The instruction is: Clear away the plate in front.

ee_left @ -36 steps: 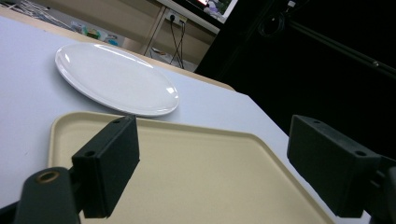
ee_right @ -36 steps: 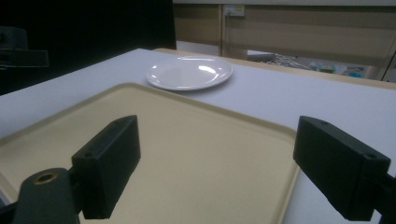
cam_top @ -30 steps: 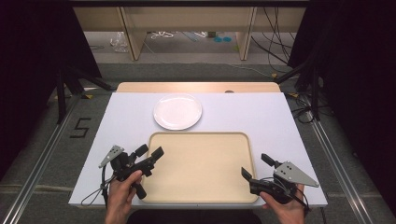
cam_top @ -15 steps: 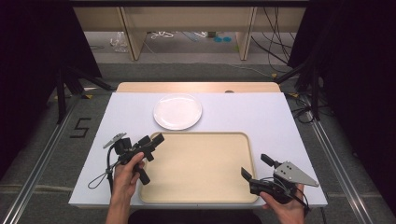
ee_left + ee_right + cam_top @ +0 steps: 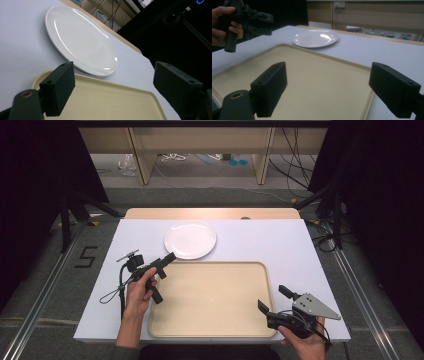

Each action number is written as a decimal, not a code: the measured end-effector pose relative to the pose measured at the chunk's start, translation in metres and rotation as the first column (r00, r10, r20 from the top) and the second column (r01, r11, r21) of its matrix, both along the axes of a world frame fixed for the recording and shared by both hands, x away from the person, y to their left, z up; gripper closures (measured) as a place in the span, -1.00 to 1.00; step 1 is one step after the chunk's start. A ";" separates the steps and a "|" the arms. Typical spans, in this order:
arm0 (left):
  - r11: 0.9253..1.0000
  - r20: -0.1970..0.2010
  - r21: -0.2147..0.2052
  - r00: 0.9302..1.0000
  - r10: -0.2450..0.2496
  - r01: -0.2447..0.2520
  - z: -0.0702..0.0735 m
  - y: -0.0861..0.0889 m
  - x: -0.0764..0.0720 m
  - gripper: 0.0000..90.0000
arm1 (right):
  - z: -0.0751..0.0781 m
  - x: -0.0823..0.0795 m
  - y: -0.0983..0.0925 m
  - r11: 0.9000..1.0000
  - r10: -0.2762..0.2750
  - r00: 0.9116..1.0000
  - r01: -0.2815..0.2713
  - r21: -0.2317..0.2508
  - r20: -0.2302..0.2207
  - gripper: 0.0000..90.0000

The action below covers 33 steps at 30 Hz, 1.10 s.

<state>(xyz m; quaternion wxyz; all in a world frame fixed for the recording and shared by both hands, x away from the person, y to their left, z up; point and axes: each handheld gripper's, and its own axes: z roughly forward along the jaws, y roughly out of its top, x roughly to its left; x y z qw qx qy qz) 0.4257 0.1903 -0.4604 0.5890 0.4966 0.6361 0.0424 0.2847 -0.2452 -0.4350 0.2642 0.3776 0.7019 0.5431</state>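
Observation:
A white plate [image 5: 190, 239] lies empty on the white table top, just beyond the far left corner of a beige tray [image 5: 212, 297]. My left gripper [image 5: 167, 263] is raised over that corner, turned on its side, open, its jaws pointing at the plate's near rim. In the left gripper view the plate [image 5: 80, 37] lies close ahead, the tray [image 5: 112, 100] beneath the open gripper [image 5: 117, 87]. My right gripper [image 5: 272, 299] stands open over the tray's near right corner, holding nothing. The right gripper view shows the tray [image 5: 312, 75], the plate [image 5: 315, 38] and the left gripper [image 5: 259, 21] far off.
The white table top [image 5: 280, 245] has bare room right of the plate and tray. A wooden strip [image 5: 210, 213] runs along its far edge. Black curtains stand at both sides, and cables lie on the floor behind.
My left gripper has lifted and moved forward and right, from the tray's left edge to its far left corner near the plate. The right gripper has stayed put.

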 end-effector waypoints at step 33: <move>0.993 -0.206 -0.097 0.977 0.047 -0.068 -0.024 0.003 0.070 -0.53 | -0.002 0.001 0.003 1.000 0.020 1.000 -0.020 0.011 0.014 -0.64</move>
